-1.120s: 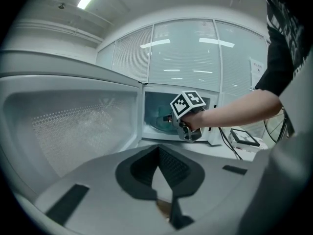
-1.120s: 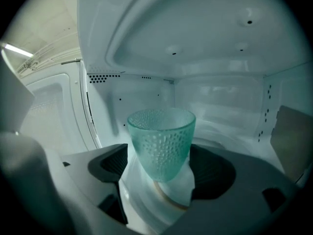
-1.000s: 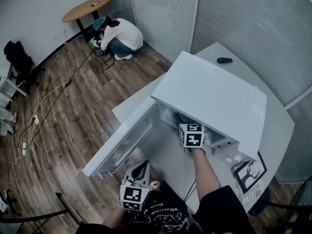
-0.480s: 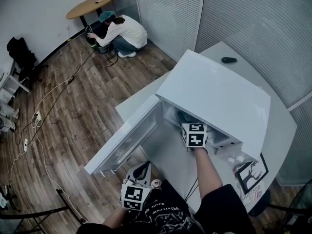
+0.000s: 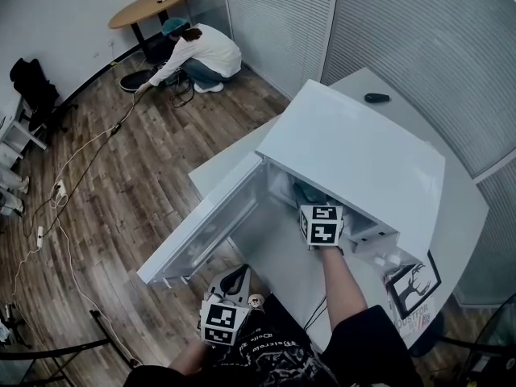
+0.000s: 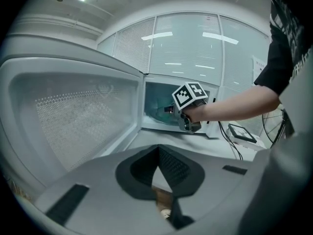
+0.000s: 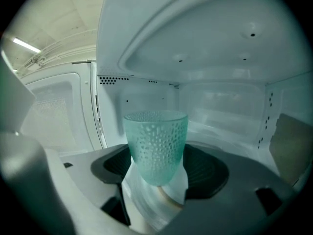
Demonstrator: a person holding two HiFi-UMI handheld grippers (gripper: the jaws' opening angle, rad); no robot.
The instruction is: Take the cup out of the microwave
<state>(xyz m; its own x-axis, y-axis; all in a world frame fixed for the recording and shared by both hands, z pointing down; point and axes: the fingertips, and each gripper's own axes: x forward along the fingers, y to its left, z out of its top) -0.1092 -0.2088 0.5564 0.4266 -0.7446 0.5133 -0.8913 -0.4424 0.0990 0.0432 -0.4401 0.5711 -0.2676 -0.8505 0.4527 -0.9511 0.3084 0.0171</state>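
Observation:
The white microwave [image 5: 355, 151] stands on the table with its door [image 5: 201, 232] swung open to the left. Inside it, upright on the turntable, is a teal dimpled cup [image 7: 156, 143], also seen as a teal patch [image 5: 305, 192] in the head view. My right gripper [image 7: 159, 173] reaches into the cavity, its pads lying against both sides of the cup's lower half. Only its marker cube [image 5: 321, 224] shows from above. My left gripper [image 5: 235, 279] hangs low in front of the door, shut with nothing in it. Its own view looks at the open microwave [image 6: 161, 112].
The microwave sits on a white table [image 5: 459, 208] with a framed picture [image 5: 413, 285] and a small black object [image 5: 376, 97]. A person [image 5: 197, 55] crouches on the wood floor by a round table [image 5: 153, 8]. Cables [image 5: 81, 160] trail across the floor.
Both grippers have stayed where they were, the right one still inside the microwave. The crouching person in the background has stretched an arm out to the left.

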